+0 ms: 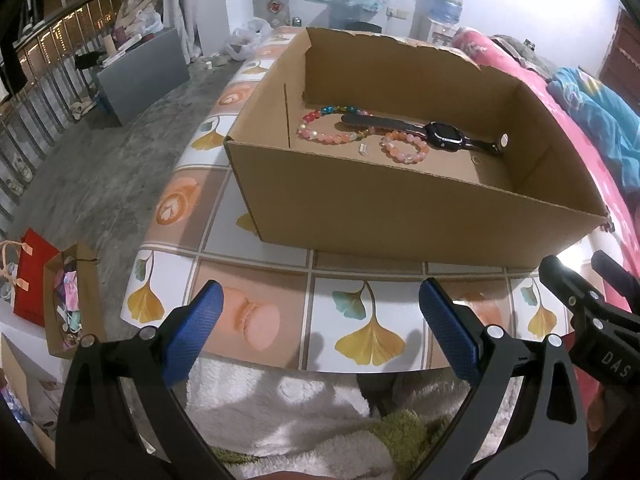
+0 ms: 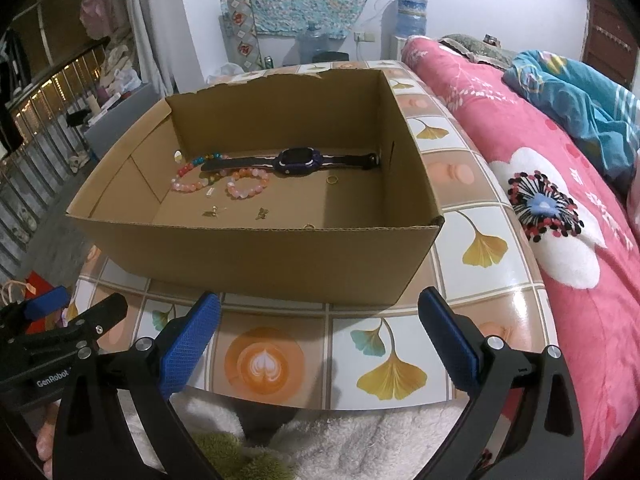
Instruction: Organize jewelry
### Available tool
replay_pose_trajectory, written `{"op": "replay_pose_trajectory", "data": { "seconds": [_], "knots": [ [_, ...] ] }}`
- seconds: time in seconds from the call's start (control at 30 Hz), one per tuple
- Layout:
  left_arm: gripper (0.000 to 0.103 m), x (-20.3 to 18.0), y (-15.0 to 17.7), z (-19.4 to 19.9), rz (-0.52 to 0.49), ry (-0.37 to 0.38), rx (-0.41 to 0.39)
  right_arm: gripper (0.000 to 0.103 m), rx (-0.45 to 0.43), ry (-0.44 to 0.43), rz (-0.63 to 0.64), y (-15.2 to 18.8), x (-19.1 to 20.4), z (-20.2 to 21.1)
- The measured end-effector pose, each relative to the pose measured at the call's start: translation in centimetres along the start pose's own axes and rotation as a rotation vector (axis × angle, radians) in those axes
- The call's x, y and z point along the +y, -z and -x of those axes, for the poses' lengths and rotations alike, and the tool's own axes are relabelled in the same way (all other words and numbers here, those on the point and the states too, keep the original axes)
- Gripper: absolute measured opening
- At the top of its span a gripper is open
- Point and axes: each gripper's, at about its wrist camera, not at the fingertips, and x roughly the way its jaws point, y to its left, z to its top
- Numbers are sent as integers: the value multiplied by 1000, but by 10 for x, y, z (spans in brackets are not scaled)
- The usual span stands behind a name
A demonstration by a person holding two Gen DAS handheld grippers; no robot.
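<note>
Both grippers, left [image 1: 320, 336] and right [image 2: 320, 336], gaped wide and empty, near the cardboard box [image 2: 256, 256] holding watch [image 2: 294, 162] and bracelets [image 2: 248, 188].

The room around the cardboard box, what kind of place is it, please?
Probably a bedroom in a home. A pink floral blanket lies on a bed beside the small table with a patterned cover, water jugs stand by the far wall, and a fluffy white rug covers the floor.

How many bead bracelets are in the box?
2: a multicolour bracelet at the box's back left under the watch strap, and a pink-orange bracelet just right of it.
</note>
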Motion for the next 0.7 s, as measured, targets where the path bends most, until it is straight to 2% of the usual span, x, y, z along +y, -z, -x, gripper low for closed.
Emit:
{"op": "replay_pose_trajectory", "data": {
  "seconds": [0.7],
  "knots": [
    [95,-8,-3,-5,-25,-1,13,96,30,-4,-14,6,2,-10]
  ]
}}
